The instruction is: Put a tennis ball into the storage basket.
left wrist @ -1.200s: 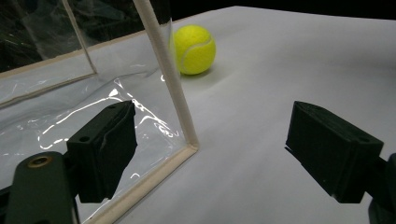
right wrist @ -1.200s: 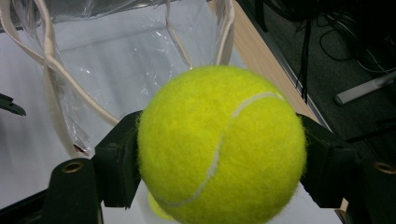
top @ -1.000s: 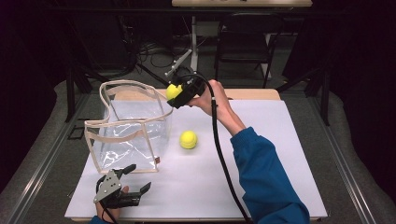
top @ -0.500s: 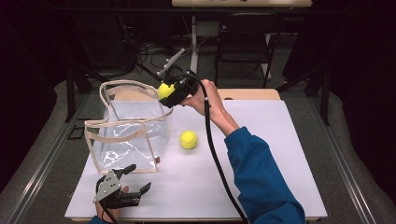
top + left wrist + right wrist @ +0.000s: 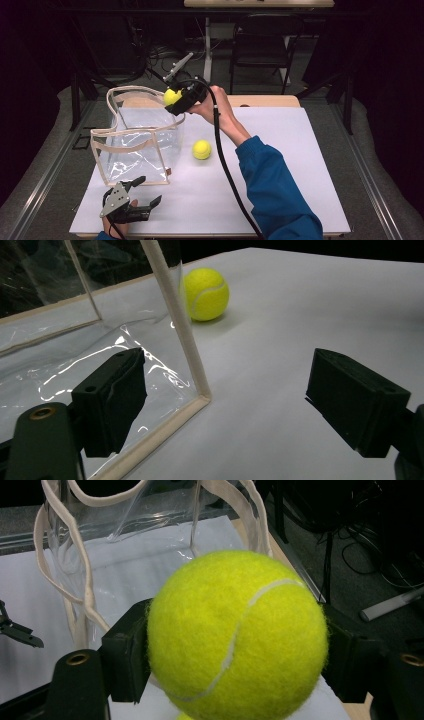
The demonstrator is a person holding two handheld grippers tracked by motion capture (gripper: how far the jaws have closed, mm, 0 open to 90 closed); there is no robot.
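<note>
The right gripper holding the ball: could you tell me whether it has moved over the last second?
Yes. The right gripper has carried its tennis ball leftward, from beside the clear bag to above its rim.

In the right gripper view, the held tennis ball (image 5: 237, 635) is so close that its lower part is cut by the bottom edge, and it hides the inner faces of both jaws and most of the table behind it. The top of the clear bag (image 5: 145, 525) is cut off there too. From the high view, the right gripper (image 5: 176, 100) covers part of this ball, so I cannot see where the jaws press it. The left hand (image 5: 116, 229) is cut by the bottom edge. In the left gripper view, the second tennis ball (image 5: 206, 294) is partly behind the bag's corner seam.
</note>
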